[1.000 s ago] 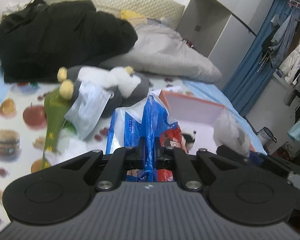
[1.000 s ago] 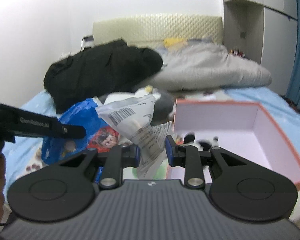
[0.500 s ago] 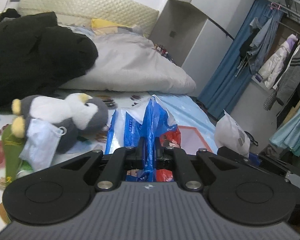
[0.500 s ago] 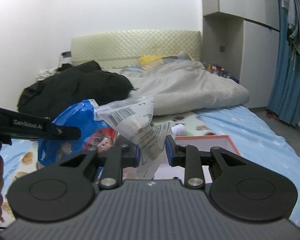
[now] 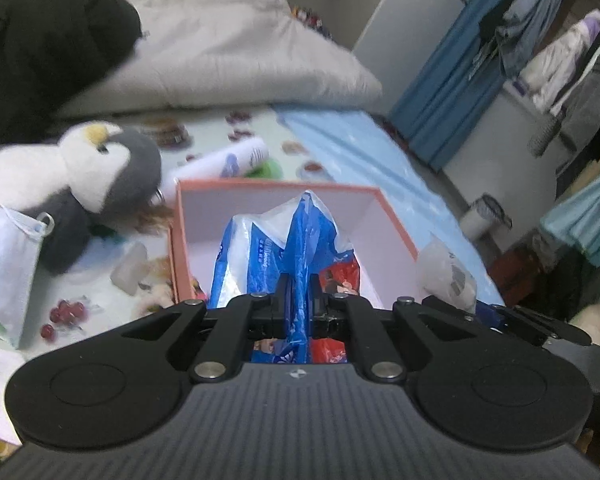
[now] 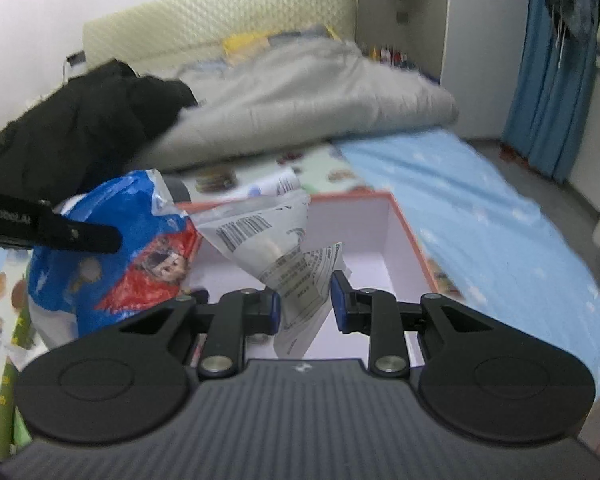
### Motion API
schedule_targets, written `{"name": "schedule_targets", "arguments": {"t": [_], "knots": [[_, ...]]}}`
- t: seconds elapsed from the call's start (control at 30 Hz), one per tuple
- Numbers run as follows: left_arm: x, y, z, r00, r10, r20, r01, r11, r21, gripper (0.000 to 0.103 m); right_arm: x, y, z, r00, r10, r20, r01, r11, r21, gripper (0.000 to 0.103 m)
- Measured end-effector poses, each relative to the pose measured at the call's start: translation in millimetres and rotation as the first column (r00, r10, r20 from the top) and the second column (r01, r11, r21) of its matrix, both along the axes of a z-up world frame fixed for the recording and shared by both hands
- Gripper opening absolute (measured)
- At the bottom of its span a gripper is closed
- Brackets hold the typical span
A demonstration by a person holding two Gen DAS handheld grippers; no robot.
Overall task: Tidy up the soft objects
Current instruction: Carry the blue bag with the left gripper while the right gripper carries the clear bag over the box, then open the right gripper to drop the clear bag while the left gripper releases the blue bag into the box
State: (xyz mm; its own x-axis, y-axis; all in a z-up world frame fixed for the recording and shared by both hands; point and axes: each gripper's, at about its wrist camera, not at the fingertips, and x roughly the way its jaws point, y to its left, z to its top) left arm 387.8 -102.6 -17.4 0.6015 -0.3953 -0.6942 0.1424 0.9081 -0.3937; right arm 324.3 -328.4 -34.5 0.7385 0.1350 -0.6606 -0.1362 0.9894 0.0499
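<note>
With both loads now swung over the pink box (image 5: 392, 216); left claw (image 5: 299, 300) clamped on blue bag (image 5: 276, 248); right claw (image 6: 305, 306) pinching white pouch (image 6: 268, 240); ready for release.

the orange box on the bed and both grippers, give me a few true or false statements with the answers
1. The left gripper is clamped on a blue plastic bag. True.
2. The right gripper holds the penguin plush. False: it holds a clear printed bag; the penguin lies on the bed beside the box.
3. The orange box has its lid on. False: it is open, showing its pale inside.
4. A face mask lies next to the penguin. True.
5. The black clothing is packed in the box. False: it is heaped further up the bed.
</note>
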Motion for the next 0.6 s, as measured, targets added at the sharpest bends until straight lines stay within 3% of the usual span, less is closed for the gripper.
{"name": "schedule_targets", "arguments": {"t": [0.33,0.4,0.47,0.5,0.6], "knots": [[8.5,-12.2,-42.7,0.997,-0.006,-0.082,0.011,0.999,0.051,0.011,6.7,-20.6,-46.7,0.991,-0.026,-0.130,0.029,0.999,0.022,0.033],[7.7,-13.7,-47.8,0.995,-0.019,-0.095,0.025,0.998,0.059,0.018,8.7,-22.1,-52.2,0.988,-0.040,-0.149,0.043,0.999,0.015,0.036],[6.6,-14.6,-51.1,0.995,-0.015,-0.099,0.022,0.997,0.070,0.034,9.7,-24.4,-54.1,0.987,-0.045,-0.155,0.050,0.998,0.030,0.048],[5.1,-15.1,-51.4,0.996,-0.015,-0.091,0.022,0.997,0.076,0.035,7.3,-26.4,-53.5,0.987,-0.047,-0.153,0.053,0.998,0.040,0.053],[-0.3,-16.2,-47.0,0.997,-0.022,-0.068,0.028,0.996,0.089,0.035,1.8,-28.8,-47.8,0.990,-0.050,-0.130,0.057,0.997,0.050,0.054]]}}
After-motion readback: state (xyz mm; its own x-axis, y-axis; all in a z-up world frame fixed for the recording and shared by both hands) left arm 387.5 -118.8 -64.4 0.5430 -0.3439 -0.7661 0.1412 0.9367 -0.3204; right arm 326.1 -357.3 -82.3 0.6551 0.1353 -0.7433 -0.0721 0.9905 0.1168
